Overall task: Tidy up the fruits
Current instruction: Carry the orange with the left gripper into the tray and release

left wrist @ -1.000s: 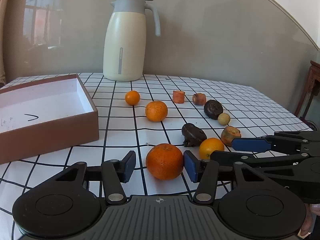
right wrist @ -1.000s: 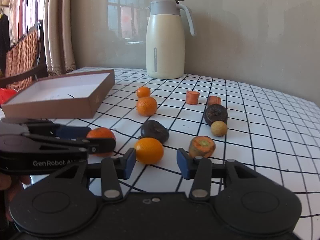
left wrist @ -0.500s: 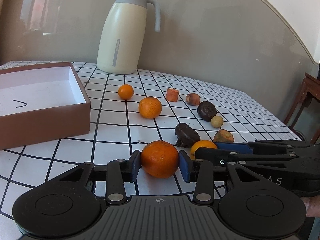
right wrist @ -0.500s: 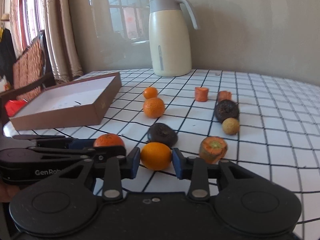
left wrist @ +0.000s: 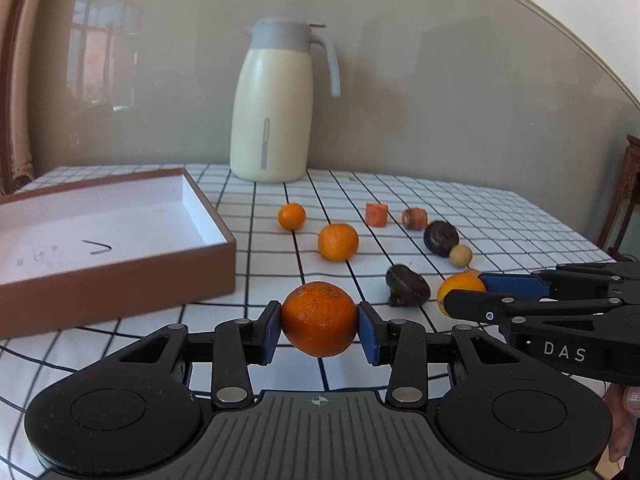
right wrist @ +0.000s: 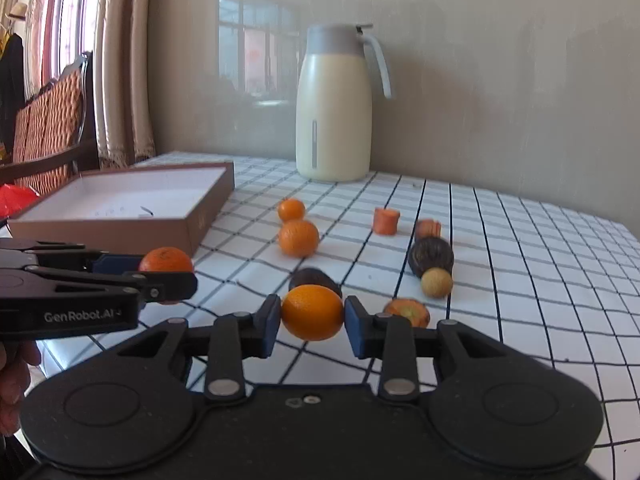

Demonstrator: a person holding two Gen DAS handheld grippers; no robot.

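Here the shallow brown cardboard box (left wrist: pixel 120 276) with a white inside holds no fruit. The left gripper (left wrist: pixel 319 326) clamps a round, dimpled orange (left wrist: pixel 319 319); the right gripper (right wrist: pixel 312 318) clamps a smoother oval orange (right wrist: pixel 312 312), both above the checked tablecloth (right wrist: pixel 540 280).

A second ago both tools stood open around their fruit; now each is clamped. The left hand-held gripper (left wrist: pixel 319 334) has its blue pads pressed on the large orange (left wrist: pixel 319 319), which has left the checked bench (left wrist: pixel 500 216) and sits higher in the lower middle of the left wrist view. The right hand-held gripper (right wrist: pixel 312 326) has closed on the smaller smooth orange (right wrist: pixel 312 312), likewise raised, now partly hiding the dark fruit (right wrist: pixel 310 278) behind it.
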